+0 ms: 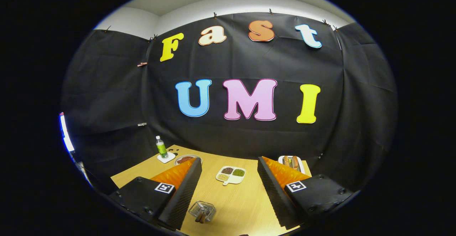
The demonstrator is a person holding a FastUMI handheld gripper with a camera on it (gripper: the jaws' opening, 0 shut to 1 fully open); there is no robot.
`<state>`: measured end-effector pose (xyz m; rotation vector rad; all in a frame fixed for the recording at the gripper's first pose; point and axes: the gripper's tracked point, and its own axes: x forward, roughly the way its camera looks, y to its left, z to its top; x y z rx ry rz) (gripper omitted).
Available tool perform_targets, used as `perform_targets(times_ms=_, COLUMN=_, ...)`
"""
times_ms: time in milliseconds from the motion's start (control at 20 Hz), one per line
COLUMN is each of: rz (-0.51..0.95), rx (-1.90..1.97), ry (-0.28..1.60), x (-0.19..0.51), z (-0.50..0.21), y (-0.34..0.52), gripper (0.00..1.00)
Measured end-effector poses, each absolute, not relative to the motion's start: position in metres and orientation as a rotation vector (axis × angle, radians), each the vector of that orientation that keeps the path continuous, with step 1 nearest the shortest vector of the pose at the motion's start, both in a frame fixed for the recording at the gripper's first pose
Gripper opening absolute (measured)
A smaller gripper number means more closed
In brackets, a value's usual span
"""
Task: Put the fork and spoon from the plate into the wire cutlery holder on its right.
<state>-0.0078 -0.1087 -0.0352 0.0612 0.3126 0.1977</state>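
Your gripper (228, 189) is spread and empty; low in the frame, the wire holder (202, 211) already holds handles, so you look nearly finished.

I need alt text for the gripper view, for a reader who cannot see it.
The gripper hangs open over a wooden table, with the wire holder between its fingers, near the left one. Beyond it lie a divided dish, a bottle on a coaster, a plate and a tray.
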Motion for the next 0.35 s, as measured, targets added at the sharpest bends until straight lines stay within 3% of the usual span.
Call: perform_targets(times_ms=350, rz=0.225, rx=0.043, ry=0.313, x=-0.01, z=-0.032, y=-0.094, gripper=0.97)
